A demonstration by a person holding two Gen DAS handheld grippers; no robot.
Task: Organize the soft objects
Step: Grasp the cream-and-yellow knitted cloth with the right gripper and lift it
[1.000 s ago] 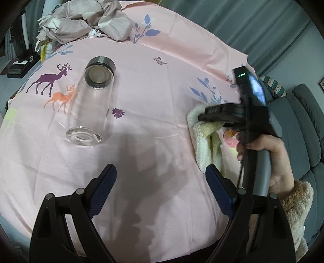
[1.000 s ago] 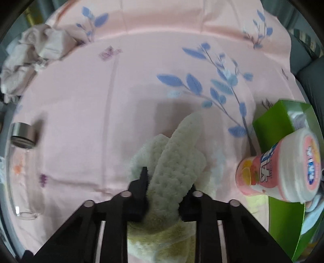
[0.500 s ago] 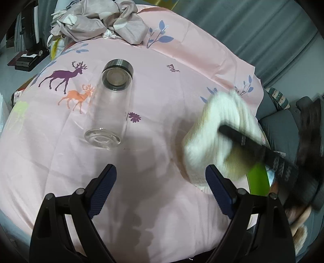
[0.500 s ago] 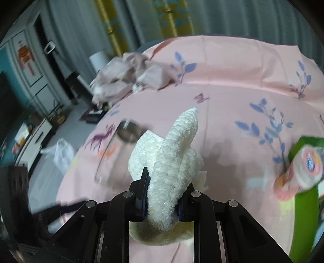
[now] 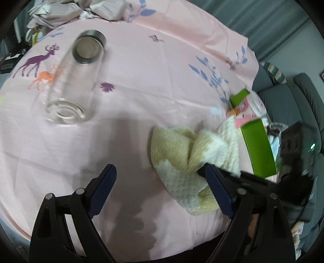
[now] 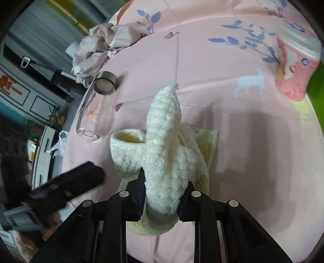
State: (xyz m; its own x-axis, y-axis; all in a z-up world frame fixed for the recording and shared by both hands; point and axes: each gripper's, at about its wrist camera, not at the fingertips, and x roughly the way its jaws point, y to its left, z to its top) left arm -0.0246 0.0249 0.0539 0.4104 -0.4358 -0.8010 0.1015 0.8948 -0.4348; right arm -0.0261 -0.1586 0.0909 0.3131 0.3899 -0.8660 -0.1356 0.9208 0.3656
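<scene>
A fluffy cream-and-yellow towel [image 6: 166,153] is bunched in my right gripper [image 6: 162,194], which is shut on a fold of it; the rest drapes onto the pink tablecloth [image 6: 232,125]. In the left wrist view the towel [image 5: 188,153] lies at the right, next to my right fingertip. My left gripper [image 5: 162,188] is open and empty, low over the cloth just left of the towel. The right gripper's body [image 5: 263,182] reaches in from the right.
A clear glass bottle with a steel cap [image 5: 75,81] lies on its side at the left. A crumpled beige cloth [image 5: 81,10] sits at the far edge. A green box [image 5: 259,145] and a pink tub [image 6: 293,66] stand at the right. A grey sofa [image 5: 293,101] is beyond.
My right gripper has carried the towel down and toward the left gripper; the towel now rests partly on the cloth. The left gripper stayed open and shifted slightly.
</scene>
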